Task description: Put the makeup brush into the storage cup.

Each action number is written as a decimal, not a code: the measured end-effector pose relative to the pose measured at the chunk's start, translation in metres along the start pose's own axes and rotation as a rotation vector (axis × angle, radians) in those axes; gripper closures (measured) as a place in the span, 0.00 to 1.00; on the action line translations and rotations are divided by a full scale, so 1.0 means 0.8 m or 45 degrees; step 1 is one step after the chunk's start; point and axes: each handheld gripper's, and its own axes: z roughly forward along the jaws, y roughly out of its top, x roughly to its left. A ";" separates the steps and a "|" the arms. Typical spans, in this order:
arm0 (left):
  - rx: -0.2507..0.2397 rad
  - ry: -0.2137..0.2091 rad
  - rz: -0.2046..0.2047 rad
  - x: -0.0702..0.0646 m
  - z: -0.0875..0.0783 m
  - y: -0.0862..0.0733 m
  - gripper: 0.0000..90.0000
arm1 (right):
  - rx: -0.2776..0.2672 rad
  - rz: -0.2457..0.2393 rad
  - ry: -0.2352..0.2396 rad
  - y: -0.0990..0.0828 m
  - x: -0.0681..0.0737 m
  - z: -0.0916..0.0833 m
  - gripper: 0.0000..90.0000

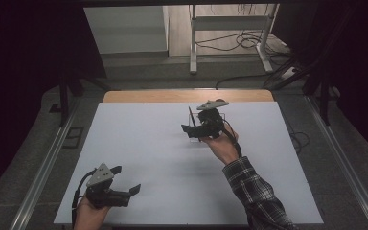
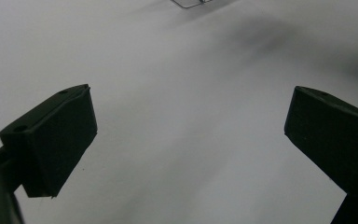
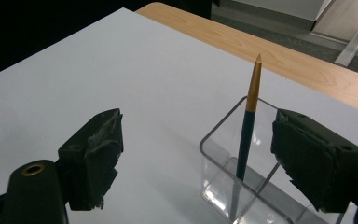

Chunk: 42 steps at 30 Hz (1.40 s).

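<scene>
The pencil [image 3: 246, 140] stands tip-up in a clear plastic holder [image 3: 223, 186], leaning against its near wall; the holder sits on the white worktop [image 1: 163, 158] toward the far right, near the bare wooden edge [image 3: 270, 51]. The right gripper [image 1: 195, 130] hovers at the holder with its jaws well apart: in the right gripper view the pencil stands between the two pads, closer to the right one, and neither pad touches it. Placement of the pencil therefore appears complete, and the release looks done; what seems to remain is drawing the right gripper clear without knocking the pencil or tipping the light holder. The left gripper [image 1: 124, 190] rests low over the near left of the worktop, well apart from the holder, its jaws wide open and empty, with bare worktop between them in the left gripper view. No other loose items lie on the worktop, so little further work is evident.
</scene>
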 end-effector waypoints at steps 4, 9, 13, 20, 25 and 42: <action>0.001 0.000 0.002 0.000 0.000 0.000 0.03 | 0.004 -0.003 0.003 -0.004 0.001 -0.002 0.18; 0.003 0.001 0.004 0.000 0.000 0.000 0.03 | 0.005 -0.001 0.019 -0.009 0.001 -0.005 0.16; 0.004 0.001 0.005 0.000 0.000 0.000 0.03 | 0.002 -0.005 0.025 -0.011 0.001 -0.008 0.15; 0.007 -0.002 0.004 -0.001 0.001 0.000 0.03 | 0.012 -0.020 0.023 -0.016 0.002 -0.012 0.15; 0.008 -0.002 0.005 -0.001 0.001 0.000 0.03 | 0.016 -0.031 0.028 -0.020 0.002 -0.014 0.14; 0.009 -0.001 0.005 -0.001 0.001 0.000 0.03 | 0.020 -0.039 0.041 -0.033 -0.001 -0.023 0.12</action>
